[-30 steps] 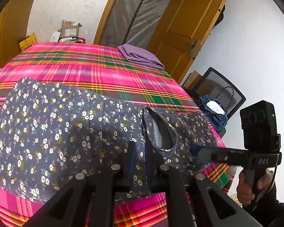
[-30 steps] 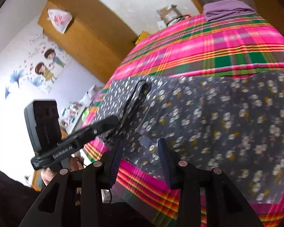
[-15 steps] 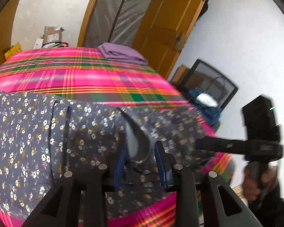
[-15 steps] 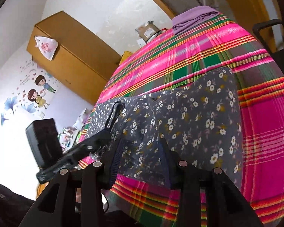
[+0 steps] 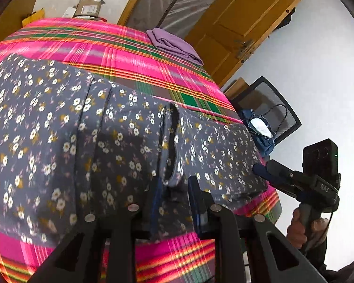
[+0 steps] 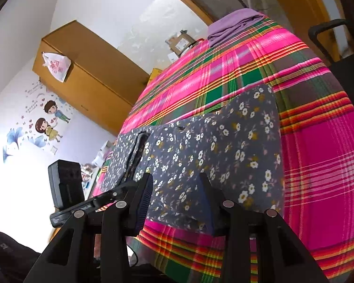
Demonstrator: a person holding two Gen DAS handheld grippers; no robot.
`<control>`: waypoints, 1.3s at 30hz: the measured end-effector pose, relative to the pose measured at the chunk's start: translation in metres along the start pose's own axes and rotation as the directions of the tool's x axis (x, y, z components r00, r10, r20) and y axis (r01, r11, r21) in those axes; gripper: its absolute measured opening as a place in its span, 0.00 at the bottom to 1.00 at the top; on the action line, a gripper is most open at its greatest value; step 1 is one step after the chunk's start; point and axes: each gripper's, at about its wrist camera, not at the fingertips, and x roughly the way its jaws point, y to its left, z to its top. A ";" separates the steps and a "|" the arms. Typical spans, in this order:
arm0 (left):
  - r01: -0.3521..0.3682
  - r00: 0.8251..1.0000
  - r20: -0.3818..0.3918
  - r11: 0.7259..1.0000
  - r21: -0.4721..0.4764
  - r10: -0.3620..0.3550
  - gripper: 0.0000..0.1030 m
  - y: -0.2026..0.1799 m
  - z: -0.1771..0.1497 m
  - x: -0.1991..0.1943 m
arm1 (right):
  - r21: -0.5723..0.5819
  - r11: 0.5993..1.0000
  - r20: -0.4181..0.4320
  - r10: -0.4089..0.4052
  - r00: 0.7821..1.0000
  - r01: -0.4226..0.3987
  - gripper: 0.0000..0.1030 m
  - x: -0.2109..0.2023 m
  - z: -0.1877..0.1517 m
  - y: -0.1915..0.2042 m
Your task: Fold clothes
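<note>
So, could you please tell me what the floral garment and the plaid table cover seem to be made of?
The floral garment looks like thin, soft matte fabric, perhaps cotton or viscose: it drapes limply and creases easily. The plaid table cover looks like woven cloth, possibly synthetic, given its crisp yarn-dyed stripes and slight sheen.

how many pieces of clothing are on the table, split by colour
grey floral garment: 1, spread flat at the near edge
purple garment: 1, folded at the far corner
total: 2, both on the pink plaid tablecloth
</note>
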 end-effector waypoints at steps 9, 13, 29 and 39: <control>0.014 0.999 -0.051 0.999 -0.032 -0.016 0.26 -0.001 -0.004 0.012 | 0.009 1.000 0.007 0.000 1.000 0.000 0.39 -0.004 -0.001 -0.004; 0.011 0.998 -0.058 0.999 -0.040 -0.014 0.25 -0.004 -0.002 0.016 | 0.013 1.000 0.005 -0.001 1.000 0.001 0.39 -0.004 -0.002 -0.004; 0.040 0.996 0.076 0.999 -0.014 -0.039 0.06 -0.001 0.007 -0.017 | 0.030 0.999 0.048 -0.043 0.998 0.042 0.39 -0.017 0.000 -0.005; -0.018 1.000 -0.001 1.000 0.002 0.018 0.06 0.017 -0.009 -0.005 | 0.035 0.995 0.059 -0.098 0.993 0.096 0.39 -0.016 0.001 -0.010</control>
